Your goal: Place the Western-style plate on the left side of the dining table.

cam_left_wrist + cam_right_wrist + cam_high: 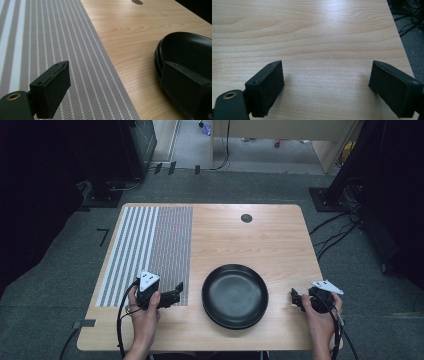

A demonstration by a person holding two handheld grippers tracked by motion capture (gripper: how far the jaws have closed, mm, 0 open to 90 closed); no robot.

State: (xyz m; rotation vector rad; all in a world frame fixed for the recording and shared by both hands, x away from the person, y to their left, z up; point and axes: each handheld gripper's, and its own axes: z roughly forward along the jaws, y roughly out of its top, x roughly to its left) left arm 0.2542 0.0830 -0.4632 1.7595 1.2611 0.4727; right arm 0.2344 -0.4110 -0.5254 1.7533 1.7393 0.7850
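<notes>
Landmark: the round black shallow plate (pixel 235 296), sitting on the pale wooden table (pixel 260 240) close to its near edge, roughly mid-width. The rim reads doubled in the left gripper view, so it may be two plates stacked; cannot tell for certain.

Left of the plate lies a grey-and-white striped woven placemat (pixel 145 252), flat, running from the far part of the table toward the near edge, its right edge just beside the plate's left rim.

Left gripper (pixel 175 295) rests low over the placemat's near right corner, jaws spread wide and empty, aimed toward the plate; one jaw appears in front of the plate's rim in its own view, not gripping it. Right gripper (pixel 296 299) sits right of the plate, near the table's right edge, jaws likewise parted with bare wood between them.

Judgement: both hands flank the plate as a ready stance, nothing grasped.

Open room: wide bare wood beyond the plate, up to a small dark round grommet (pixel 246 218). Tight margins right of the plate and on its near side.
</notes>
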